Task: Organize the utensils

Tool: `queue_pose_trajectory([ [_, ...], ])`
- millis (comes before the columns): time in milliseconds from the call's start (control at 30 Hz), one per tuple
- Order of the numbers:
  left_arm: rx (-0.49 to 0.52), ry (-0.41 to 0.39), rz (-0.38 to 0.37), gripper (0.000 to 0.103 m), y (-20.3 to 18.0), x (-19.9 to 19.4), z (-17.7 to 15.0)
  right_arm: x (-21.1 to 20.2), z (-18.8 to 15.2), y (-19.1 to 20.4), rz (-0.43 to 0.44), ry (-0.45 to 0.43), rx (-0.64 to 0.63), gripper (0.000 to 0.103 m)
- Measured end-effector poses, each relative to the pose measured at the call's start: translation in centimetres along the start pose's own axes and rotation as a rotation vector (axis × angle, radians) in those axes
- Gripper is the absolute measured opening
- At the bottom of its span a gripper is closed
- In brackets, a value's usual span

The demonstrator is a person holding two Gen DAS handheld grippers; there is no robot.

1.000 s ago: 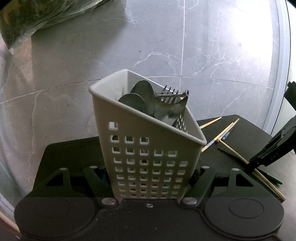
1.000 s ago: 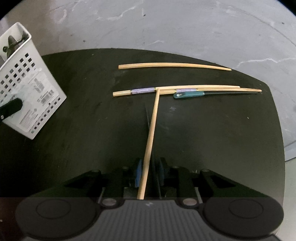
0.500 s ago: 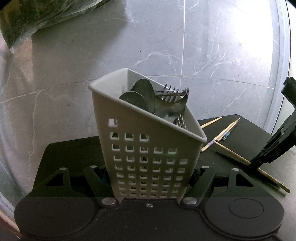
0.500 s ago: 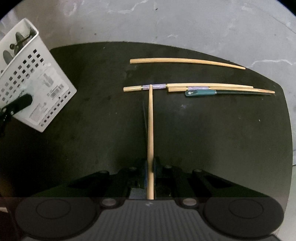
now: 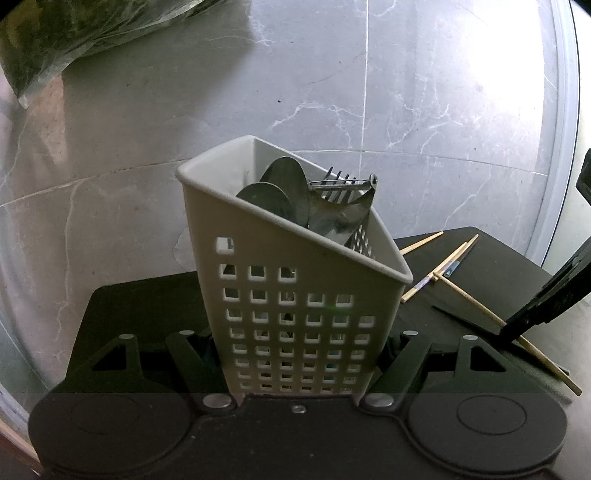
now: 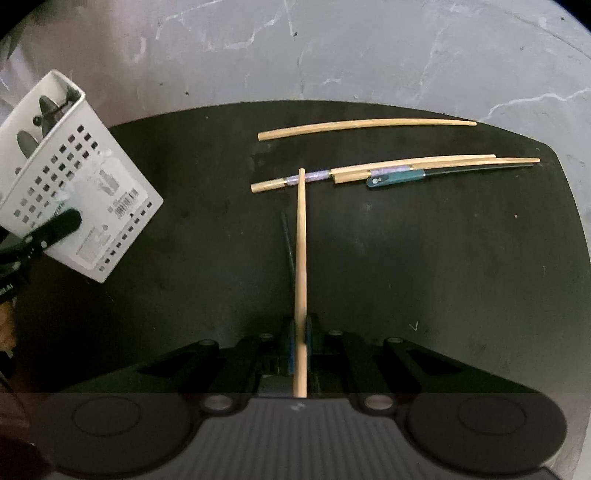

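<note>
Right gripper (image 6: 300, 334): jaws closed on a plain chopstick (image 6: 301, 236) whose far tip rests across the banded chopsticks (image 6: 332, 175) on the black mat (image 6: 443, 277). Left of these, the left gripper (image 5: 299, 354) clamps the tilted white utensil caddy (image 5: 295, 295). The caddy's barcode label (image 6: 107, 199), unreadable, shows only in the right view; the spoons (image 5: 284, 199) and fork (image 5: 340, 184) inside show clearly only in the left view.

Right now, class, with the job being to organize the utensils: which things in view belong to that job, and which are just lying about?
Belong to the job:
- white caddy, clamped in the left gripper
- spoons and fork in it
- plain chopstick, gripped by the right gripper
- loose chopsticks on the black mat
- teal-handled utensil

Lying about:
- plastic bag
- marble floor
</note>
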State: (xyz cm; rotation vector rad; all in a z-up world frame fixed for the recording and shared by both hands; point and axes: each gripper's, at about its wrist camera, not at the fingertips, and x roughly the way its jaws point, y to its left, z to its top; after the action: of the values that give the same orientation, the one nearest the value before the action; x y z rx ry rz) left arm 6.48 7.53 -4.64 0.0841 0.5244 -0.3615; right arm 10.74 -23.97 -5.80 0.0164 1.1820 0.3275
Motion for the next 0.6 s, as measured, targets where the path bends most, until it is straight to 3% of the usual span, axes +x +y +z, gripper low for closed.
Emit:
queue_pose_trajectory([
  [433,0.0,0.0,0.001,0.076,0.0,0.0,0.0,0.9,0.1,1.2,-0.052,0.06,-0.099,0.008],
  [600,-0.001,-0.001,0.0,0.076,0.0,0.0,0.0,0.9,0.0,1.6,-0.051,0.09,-0.138,0.014],
])
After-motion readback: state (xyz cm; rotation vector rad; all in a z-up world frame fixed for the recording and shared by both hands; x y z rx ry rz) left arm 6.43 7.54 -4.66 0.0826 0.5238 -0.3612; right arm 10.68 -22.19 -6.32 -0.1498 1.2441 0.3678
